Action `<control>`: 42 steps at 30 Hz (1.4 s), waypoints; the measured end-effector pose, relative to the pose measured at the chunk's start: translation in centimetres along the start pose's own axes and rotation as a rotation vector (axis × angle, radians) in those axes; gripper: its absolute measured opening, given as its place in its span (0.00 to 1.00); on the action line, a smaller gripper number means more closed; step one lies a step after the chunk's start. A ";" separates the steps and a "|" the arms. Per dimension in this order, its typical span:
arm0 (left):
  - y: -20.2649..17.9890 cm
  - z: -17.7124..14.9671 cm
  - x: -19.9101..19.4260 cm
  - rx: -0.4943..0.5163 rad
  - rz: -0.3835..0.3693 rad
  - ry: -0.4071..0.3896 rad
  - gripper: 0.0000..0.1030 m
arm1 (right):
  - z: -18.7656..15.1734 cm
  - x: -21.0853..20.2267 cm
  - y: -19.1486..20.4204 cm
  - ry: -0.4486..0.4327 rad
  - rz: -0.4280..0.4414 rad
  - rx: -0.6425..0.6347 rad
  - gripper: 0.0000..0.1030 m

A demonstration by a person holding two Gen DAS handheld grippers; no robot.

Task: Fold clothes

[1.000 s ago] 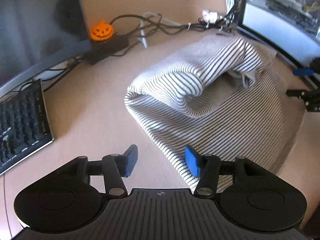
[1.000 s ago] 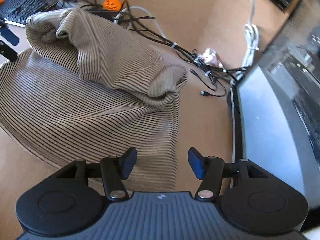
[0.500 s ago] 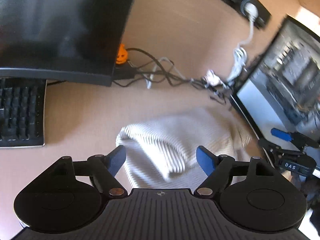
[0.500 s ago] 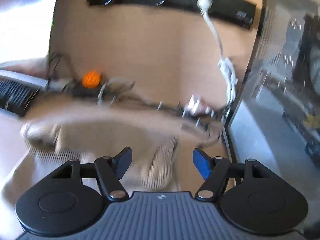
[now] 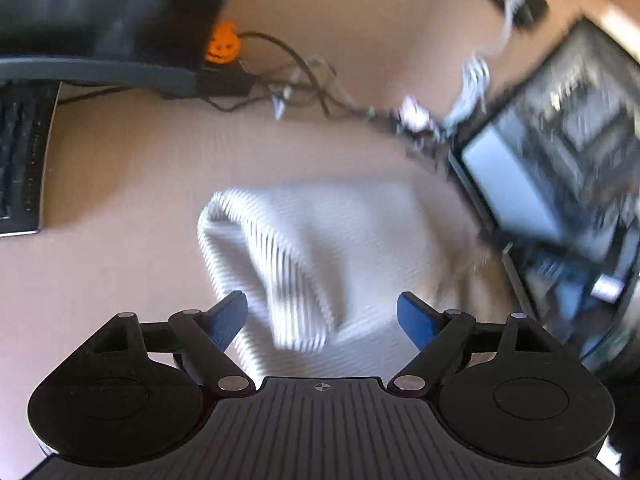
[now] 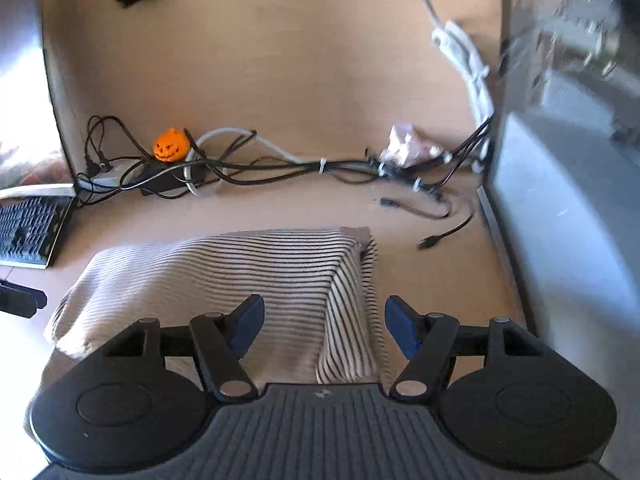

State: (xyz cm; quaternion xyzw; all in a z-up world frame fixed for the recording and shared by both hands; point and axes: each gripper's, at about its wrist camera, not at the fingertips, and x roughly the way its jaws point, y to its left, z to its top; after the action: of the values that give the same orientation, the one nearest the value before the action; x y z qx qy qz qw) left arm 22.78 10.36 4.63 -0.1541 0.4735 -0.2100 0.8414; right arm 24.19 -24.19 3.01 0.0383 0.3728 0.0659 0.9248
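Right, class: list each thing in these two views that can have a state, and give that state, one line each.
Striped garment: folded over, lying on the desk, not gripped.
Left hand-held gripper: jaws opening, nothing pressed between them.
Right hand-held gripper: open, above the garment, holding nothing.
Loose black cable: unplugged, its end lying free.
Right-side monitor: switched on.

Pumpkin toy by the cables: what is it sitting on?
The pumpkin sits on a black box among tangled cables. What the box is and its underside stay hidden by the wires.
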 end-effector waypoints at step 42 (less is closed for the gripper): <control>-5.2 -2.1 1.4 0.216 -0.040 0.036 0.79 | -2.9 -2.4 2.9 0.029 0.002 -0.191 0.59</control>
State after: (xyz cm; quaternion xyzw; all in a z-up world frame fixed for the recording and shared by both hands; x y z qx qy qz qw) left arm 20.54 5.01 4.90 -0.0681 0.4601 -0.2791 0.8401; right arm 20.16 -21.58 2.95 -0.0506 0.3781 0.1025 0.9187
